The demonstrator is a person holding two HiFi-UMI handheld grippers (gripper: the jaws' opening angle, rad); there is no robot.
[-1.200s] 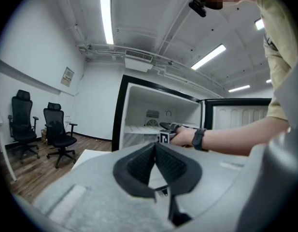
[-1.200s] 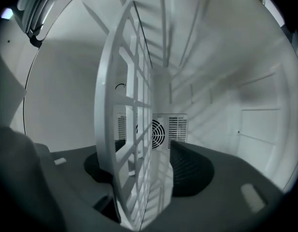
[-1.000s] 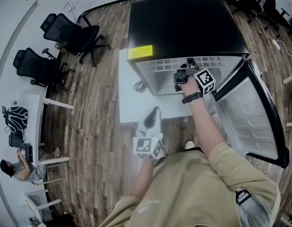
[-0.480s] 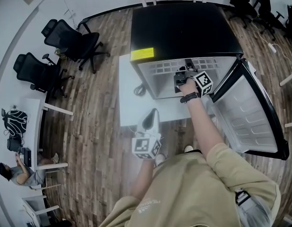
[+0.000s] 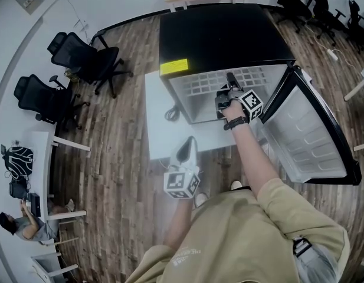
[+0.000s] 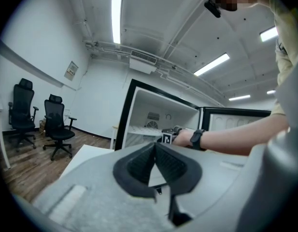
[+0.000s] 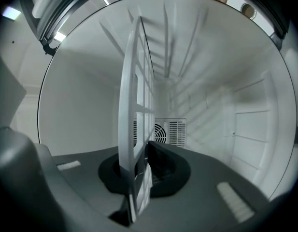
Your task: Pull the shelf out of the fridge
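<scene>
The black fridge (image 5: pixel 229 34) stands with its door (image 5: pixel 308 134) swung wide at the right. Its white grid shelf (image 5: pixel 205 86) lies across the open compartment. My right gripper (image 5: pixel 229 91) is at the shelf's front edge, shut on it. In the right gripper view the shelf (image 7: pixel 134 105) runs edge-on between the pads of the right gripper (image 7: pixel 141 166), with the fridge's white back wall and vent behind. My left gripper (image 5: pixel 187 149) hangs lower, over the white table, shut with nothing in it. In the left gripper view the left gripper (image 6: pixel 156 151) points at the open fridge (image 6: pixel 153 115).
A white table (image 5: pixel 164 128) stands against the fridge's front left side. Two black office chairs (image 5: pixel 81 46) sit at the far left on the wooden floor. A seated person (image 5: pixel 16 223) is at the lower left. More chairs (image 5: pixel 311 5) stand beyond the fridge.
My right hand has edged slightly farther in at the shelf's front edge. The left gripper has stayed where it was.
</scene>
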